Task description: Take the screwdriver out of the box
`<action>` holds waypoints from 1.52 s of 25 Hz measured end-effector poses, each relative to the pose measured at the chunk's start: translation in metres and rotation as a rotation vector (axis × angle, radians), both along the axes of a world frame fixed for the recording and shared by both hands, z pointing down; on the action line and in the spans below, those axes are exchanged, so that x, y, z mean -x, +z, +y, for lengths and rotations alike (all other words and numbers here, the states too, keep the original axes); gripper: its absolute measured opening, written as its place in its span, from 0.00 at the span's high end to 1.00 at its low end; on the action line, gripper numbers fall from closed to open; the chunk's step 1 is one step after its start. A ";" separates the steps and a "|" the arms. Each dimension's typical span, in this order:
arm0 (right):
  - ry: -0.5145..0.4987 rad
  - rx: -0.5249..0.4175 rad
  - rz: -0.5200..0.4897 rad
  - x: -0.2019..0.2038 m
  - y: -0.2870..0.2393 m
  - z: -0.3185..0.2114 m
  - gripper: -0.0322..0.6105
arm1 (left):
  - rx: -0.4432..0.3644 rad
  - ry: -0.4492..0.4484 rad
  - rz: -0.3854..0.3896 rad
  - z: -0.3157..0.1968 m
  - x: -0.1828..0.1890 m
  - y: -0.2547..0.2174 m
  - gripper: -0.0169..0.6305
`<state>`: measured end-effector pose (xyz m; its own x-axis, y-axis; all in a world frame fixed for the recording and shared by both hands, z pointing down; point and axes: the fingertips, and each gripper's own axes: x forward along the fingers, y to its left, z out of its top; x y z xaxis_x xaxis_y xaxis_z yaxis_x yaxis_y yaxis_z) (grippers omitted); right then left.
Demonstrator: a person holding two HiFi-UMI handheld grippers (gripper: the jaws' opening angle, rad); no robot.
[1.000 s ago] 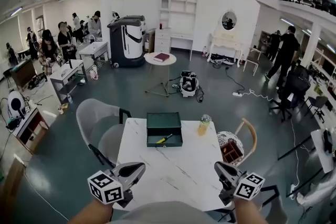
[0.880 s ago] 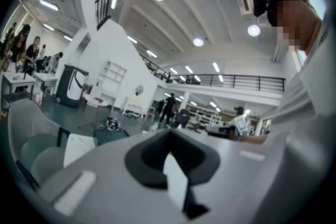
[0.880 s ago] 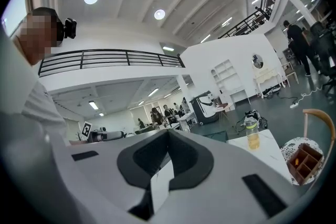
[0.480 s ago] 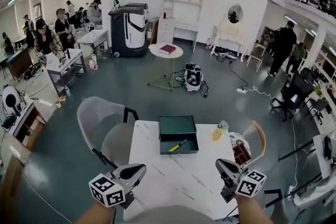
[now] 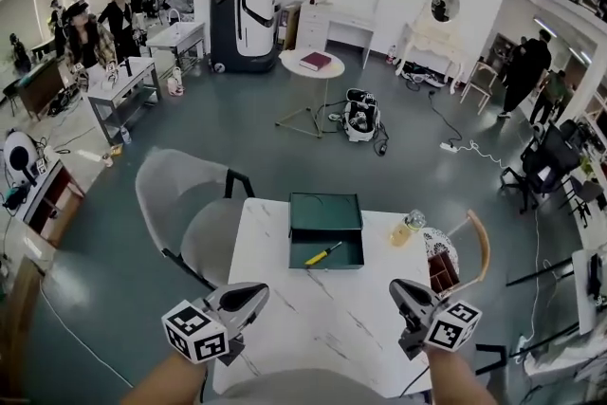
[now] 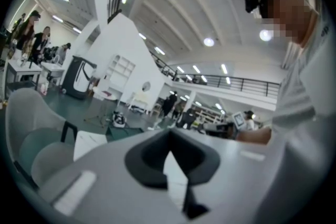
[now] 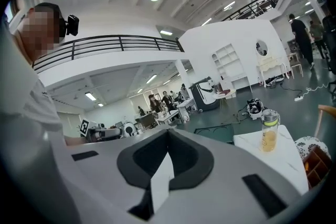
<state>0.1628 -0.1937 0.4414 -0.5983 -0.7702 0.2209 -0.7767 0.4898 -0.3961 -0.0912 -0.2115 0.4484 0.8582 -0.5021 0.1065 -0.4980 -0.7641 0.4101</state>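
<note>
The left gripper (image 5: pixel 258 293) and right gripper (image 5: pixel 397 288) both have their jaws together and empty, over the near edge of the counter (image 5: pixel 318 322) (white marble). The screwdriver (image 5: pixel 322 253) lies inside the open green box (image 5: pixel 325 211) at the far side, with a bottle (image 5: pixel 411 227) just to the right. A grey chair (image 5: pixel 180 204) stands to the left on the teal floor (image 5: pixel 285 161).

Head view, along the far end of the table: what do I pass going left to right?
grey chair → green box, with the screwdriver inside it → bottle → wooden chair
</note>
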 end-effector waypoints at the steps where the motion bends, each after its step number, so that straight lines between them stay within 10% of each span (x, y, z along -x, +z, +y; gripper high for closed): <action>1: -0.013 -0.003 -0.001 -0.005 0.003 -0.003 0.94 | -0.002 -0.008 -0.009 -0.001 -0.007 0.001 0.97; 16: -0.273 -0.094 0.082 -0.077 0.012 -0.028 0.94 | 0.063 -0.156 -0.051 0.020 -0.117 -0.007 0.97; 38: -0.388 -0.066 0.300 0.004 0.061 -0.114 0.94 | 0.047 -0.105 -0.094 -0.063 -0.081 0.044 0.97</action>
